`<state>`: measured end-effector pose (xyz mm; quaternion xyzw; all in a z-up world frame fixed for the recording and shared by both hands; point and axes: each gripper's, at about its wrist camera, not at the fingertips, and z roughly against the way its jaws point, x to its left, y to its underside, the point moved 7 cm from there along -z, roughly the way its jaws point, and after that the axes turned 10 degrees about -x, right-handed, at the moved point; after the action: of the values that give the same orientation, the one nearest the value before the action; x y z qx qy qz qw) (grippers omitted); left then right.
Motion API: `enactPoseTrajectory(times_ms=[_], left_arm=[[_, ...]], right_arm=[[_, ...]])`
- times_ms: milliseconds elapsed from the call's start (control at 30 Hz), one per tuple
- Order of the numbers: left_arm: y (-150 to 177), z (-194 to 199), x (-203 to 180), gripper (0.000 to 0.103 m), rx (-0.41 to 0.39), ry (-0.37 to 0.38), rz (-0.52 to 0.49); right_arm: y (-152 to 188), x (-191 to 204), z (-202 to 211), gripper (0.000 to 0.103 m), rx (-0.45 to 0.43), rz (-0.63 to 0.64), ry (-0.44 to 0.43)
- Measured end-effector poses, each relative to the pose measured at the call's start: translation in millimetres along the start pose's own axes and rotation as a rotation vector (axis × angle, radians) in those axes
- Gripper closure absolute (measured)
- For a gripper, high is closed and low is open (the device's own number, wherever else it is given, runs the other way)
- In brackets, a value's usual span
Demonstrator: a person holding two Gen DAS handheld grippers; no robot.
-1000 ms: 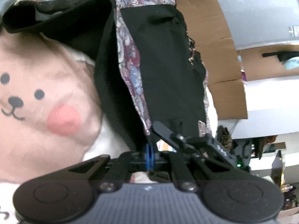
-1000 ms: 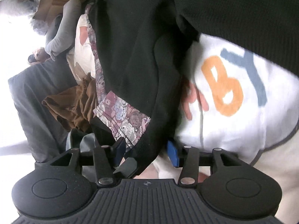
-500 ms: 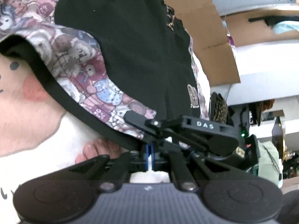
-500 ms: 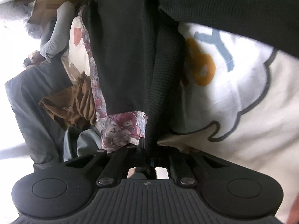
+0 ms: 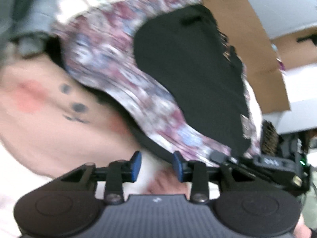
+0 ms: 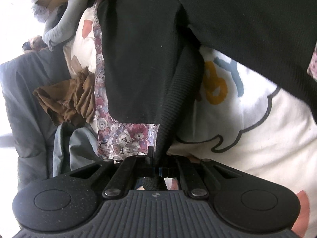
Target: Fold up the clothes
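Your left hand-held gripper point(image 5: 156, 165) was let go, blue pads point(image 5: 135, 165) spread apart, nothing between them. Black jacket point(image 5: 188, 69) with teddy-print lining point(image 5: 118, 65) lay just past it, on cream bear blanket point(image 5: 45, 123). Picture blurry. Your right hand-held gripper point(image 6: 158, 171) was clenched tight on jacket's ribbed black hem point(image 6: 178, 99). Farther off: brown cloth point(image 6: 67, 101), grey cloth point(image 6: 23, 99), cardboard box point(image 5: 257, 49). Fold looked only begun: one side free, jacket bunched, not flat. Smoothing and folding left.

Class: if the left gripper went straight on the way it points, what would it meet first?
Probably the black garment, at its dark edge just ahead of the open left gripper; blur makes depth uncertain.
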<state>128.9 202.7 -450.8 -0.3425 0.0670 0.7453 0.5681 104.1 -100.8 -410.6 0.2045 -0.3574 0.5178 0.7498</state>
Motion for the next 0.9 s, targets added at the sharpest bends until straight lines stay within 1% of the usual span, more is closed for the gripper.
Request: enactPoseTrajectory(times_ms=[100, 233, 367, 567, 700, 900], left_arm=[[-12, 6, 17, 0.056, -0.044, -0.064, 0.018], [-23, 13, 32, 0.055, -0.089, -0.114, 0.046], [-27, 12, 40, 0.055, -0.101, -0.15, 0.052], [-37, 17, 51, 0.055, -0.117, -0.185, 0.033], [-51, 19, 55, 0.051, -0.134, -0.217, 0.014], [-62, 29, 60, 0.048, -0.158, -0.282, -0.038]], right_arm=[[-1, 1, 3, 0.102, 0.006, 0.029, 0.022], [0, 0, 6, 0.102, 0.013, 0.055, 0.059], [2, -4, 11, 0.102, 0.012, 0.063, 0.089], [3, -9, 15, 0.102, 0.012, 0.068, 0.126], [2, -12, 15, 0.102, 0.013, 0.068, 0.144], [3, -13, 14, 0.099, 0.015, 0.085, 0.154]])
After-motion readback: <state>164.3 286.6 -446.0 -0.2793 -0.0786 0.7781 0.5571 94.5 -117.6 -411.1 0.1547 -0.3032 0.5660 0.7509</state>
